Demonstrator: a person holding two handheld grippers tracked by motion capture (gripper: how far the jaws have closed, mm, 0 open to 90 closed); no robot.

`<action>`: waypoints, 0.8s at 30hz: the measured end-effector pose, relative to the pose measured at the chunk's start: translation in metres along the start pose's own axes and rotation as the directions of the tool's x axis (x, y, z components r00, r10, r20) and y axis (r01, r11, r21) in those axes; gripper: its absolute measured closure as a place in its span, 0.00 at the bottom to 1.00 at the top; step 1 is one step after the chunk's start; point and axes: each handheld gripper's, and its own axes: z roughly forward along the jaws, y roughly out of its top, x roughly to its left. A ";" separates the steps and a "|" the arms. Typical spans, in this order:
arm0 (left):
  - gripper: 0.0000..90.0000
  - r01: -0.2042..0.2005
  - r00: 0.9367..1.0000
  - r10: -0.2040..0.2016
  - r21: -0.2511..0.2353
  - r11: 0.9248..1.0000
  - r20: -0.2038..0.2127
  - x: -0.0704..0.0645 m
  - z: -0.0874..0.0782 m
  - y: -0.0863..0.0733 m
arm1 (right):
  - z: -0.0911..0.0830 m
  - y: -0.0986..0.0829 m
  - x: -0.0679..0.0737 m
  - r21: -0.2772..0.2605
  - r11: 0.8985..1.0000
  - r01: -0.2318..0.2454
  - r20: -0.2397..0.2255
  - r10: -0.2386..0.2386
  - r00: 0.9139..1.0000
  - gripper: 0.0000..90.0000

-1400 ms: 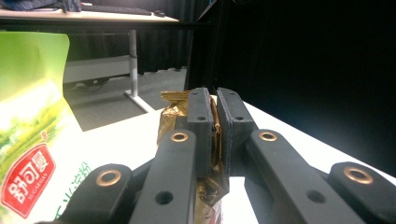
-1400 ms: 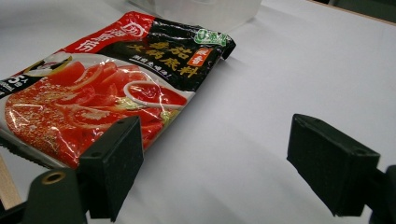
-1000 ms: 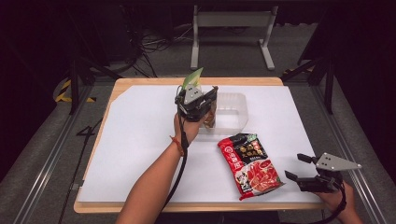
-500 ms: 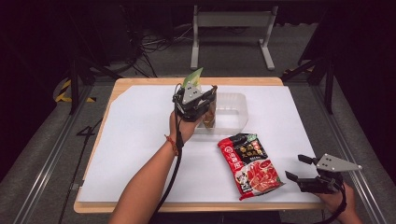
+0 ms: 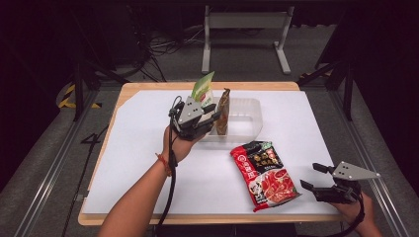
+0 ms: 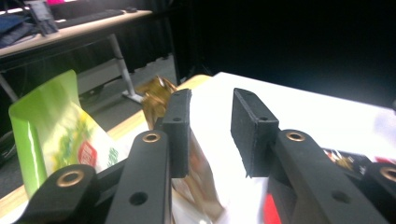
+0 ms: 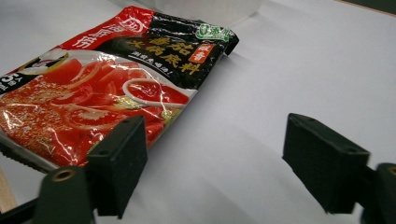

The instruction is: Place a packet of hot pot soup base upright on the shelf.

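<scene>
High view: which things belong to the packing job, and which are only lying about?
Job in hand: clear tub, green packet, brown packet, red packet, left gripper, right gripper.
Lying about: metal stand, floor cables.

green pouch (image 5: pixel 203 90), brown packet (image 5: pixel 223 112), red-and-black sachet (image 5: pixel 264 173), clear tub (image 5: pixel 249 118), white table sheet (image 5: pixel 296 123).

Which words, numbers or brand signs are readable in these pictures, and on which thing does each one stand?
"番茄火锅底料": on the black top band of the flat red and black plastic soup-base packet.
"5人": at that packet's left edge, partly cut off.
Round white logo and green badge on the packet: too small to read.
Red label on the green and white pouch: blurred.
Brown foil packet: nothing readable.
</scene>
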 end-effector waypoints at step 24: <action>0.22 -0.047 0.996 0.066 0.302 0.952 -0.053 -0.019 -0.089 -0.111 | 0.018 0.006 0.006 0.136 0.991 0.013 -0.066 -0.004 0.998 1.00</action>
